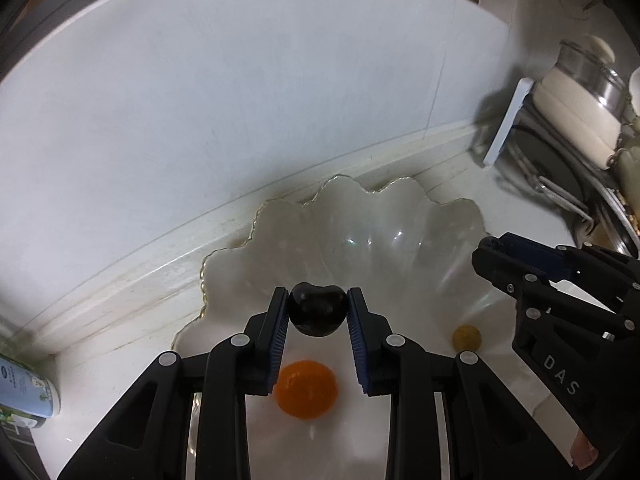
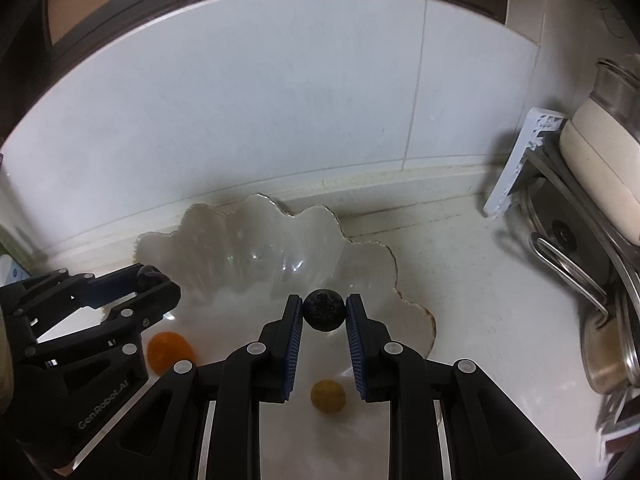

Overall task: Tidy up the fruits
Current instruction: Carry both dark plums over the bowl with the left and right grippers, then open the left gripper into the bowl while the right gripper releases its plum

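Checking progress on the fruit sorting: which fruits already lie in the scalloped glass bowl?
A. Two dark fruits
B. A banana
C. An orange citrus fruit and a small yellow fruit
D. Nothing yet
C: an orange citrus fruit and a small yellow fruit lie in the glass bowl, while both dark fruits are held above it.

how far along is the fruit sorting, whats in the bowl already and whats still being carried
Done: an orange fruit and a small yellow fruit already lie in the scalloped glass bowl.
In hand: the left gripper is shut on a dark heart-shaped fruit, the right gripper on a round dark berry, both above the bowl.
Left: release both into it. No other loose fruit shows.
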Demonstrator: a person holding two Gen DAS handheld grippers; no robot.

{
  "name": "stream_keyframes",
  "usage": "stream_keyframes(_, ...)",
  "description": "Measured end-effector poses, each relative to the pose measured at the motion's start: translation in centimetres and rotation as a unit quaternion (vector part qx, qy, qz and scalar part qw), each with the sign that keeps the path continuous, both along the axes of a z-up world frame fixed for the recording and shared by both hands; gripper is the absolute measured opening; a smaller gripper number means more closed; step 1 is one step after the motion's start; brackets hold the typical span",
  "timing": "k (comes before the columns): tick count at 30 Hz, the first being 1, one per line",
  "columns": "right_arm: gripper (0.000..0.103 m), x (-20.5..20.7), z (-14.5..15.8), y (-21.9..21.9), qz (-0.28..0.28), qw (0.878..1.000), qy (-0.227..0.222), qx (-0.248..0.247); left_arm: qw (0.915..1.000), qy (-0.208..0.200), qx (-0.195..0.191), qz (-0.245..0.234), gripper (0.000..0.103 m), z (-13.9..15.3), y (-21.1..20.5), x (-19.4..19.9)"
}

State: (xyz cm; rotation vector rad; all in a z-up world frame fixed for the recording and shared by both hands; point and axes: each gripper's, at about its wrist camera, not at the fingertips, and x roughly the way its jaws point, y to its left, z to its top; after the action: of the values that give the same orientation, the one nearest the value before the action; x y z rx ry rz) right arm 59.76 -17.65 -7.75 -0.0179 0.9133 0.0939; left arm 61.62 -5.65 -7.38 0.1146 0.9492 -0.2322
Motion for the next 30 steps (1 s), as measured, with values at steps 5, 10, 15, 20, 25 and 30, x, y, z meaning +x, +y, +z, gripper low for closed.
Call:
stream_keyframes(5,0.024,1.5,-1.1,0.1,0.003,1.0,0.025,-0.001,0.9998,0.017,0.011,-0.006,0.03,-1.0,-0.5,1.3)
stream_keyframes(10,0.024,2.6,-1.9,0.1,0.0,0.999,0.043,0.006,0.9992,0.036,0.017,-0.007,0.03,-2.0,-0.9,2.2)
stream_keyframes(15,0.032,2.8,-2.2,-0.2,-0.007,0.999,0.05,0.005,0.9992,0.033,0.025,0.003,0.049,-2.1,-0.8,2.3)
stream_keyframes(20,0.035,2.5,-2.2,-0.5,-0.006,0.999,0.052,0.009,0.9991,0.022,0.034,0.012,0.051,-1.5,-0.5,1.7)
stream_keyframes(25,0.035,2.1,-2.1,-0.4,-0.006,0.998,0.055,0.004,0.9983,0.011,0.053,0.022,0.055,-0.7,-0.2,1.1)
stream_keyframes(30,0.035,1.4,-1.7,-0.4,-0.007,0.999,0.054,0.005,0.9979,0.009,0.053,0.035,0.055,-0.1,0.3,0.2)
